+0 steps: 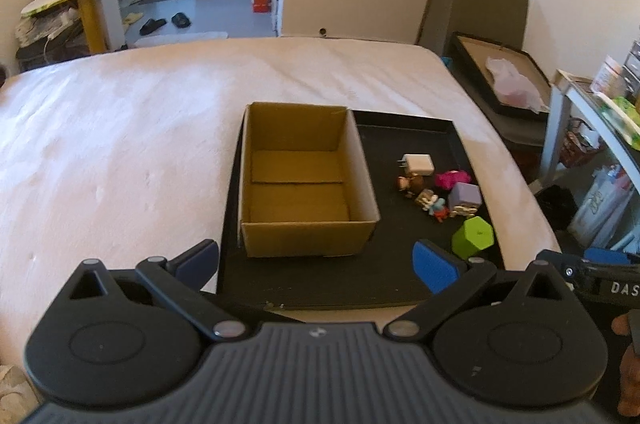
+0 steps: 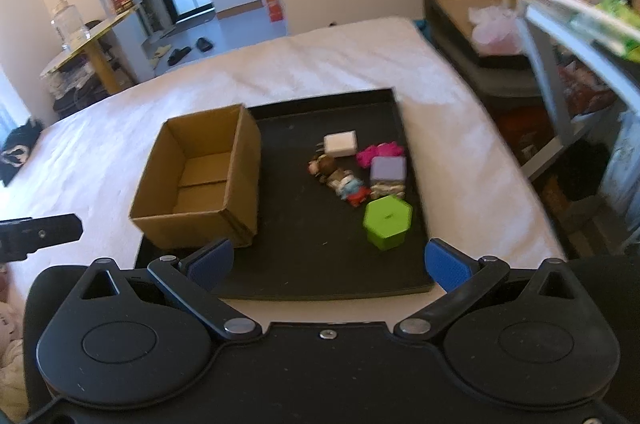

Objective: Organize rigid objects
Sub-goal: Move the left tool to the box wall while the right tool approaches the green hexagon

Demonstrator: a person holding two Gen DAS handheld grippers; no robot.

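Plainly, both sets of blue-padded fingers stand wide apart and hold nothing: the right gripper (image 2: 328, 266) hangs over the near edge of the shallow black rimmed tray (image 2: 320, 276), and the left gripper (image 1: 316, 264) hovers just before the open brown corrugated cardboard box (image 1: 308, 184), which looks empty and sits on the tray's left side. I judge the step in hand to be a first pick by the right gripper, since the small rigid pieces lie clustered on the tray's right half. Nearest is the lime-green hexagonal plastic block (image 2: 386, 222), matte and flat-faced; closing the pads on two opposite flats rather than on corners should keep it from twisting. Just behind it, touching or nearly so, sit a lilac cube with smooth faces (image 2: 388, 170), a magenta knobbly toy (image 2: 378, 152), several small painted figurines (image 2: 340, 180) of uneven shape, and a glossy white rectangular plug charger (image 2: 340, 144) with prongs pointing left. Coming down from above would spare the crowded neighbours a nudge. Tray and box rest on a soft pale bedcover (image 1: 120, 144), so pressing down hard may tilt them.
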